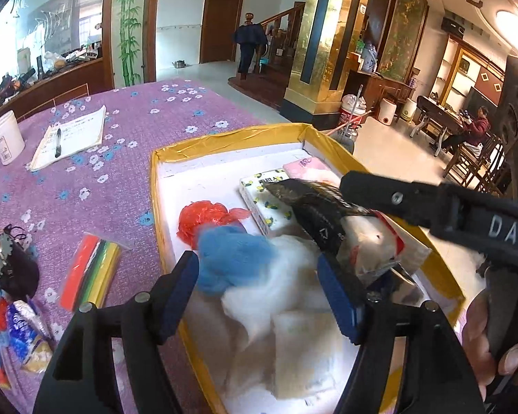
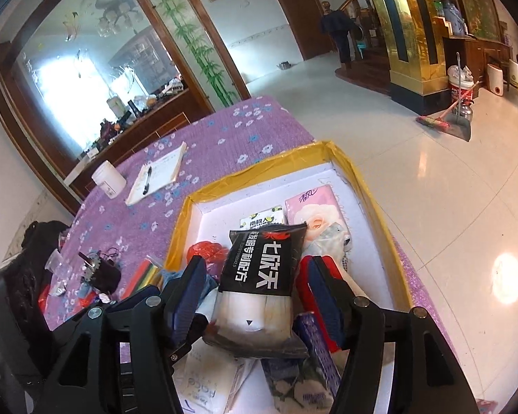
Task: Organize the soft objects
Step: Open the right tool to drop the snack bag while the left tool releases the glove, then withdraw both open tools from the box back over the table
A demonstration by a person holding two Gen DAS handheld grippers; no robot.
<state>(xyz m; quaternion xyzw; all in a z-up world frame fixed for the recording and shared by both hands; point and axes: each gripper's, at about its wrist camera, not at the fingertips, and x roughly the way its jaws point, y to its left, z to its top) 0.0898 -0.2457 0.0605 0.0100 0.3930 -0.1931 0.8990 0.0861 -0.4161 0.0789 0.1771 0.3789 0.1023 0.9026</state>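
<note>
Yellow tape lines the rim of the shallow tray (image 1: 224, 134) on the purple flowered cloth (image 1: 127, 172), and both my tools reach over it; my left gripper (image 1: 259, 286) stands released, its blue pads apart on either side of a white tuft of stuffing (image 1: 286, 276) and a blue tuft (image 1: 231, 258), pressing on neither as far as I can see; a red crumpled bag (image 1: 203, 217) lies just beyond them inside the tray; my right gripper (image 2: 255, 293) is likewise spread, and the black-and-white packet (image 2: 259, 276) lies lengthwise between its pads with a gap showing at each side, so I grip nothing; the packet rests on the pile of other soft packs in the tray; farther in, a lemon-print tissue pack (image 1: 266, 203) and a pink tissue pack (image 2: 310, 203) sit side by side near the far wall; outside the tray, on the cloth, lie a bag of coloured strips (image 1: 89, 272), a notepad (image 1: 72, 138) with a pen (image 1: 58, 143) on it, and a white jar (image 1: 7, 136) near the far edge.
</note>
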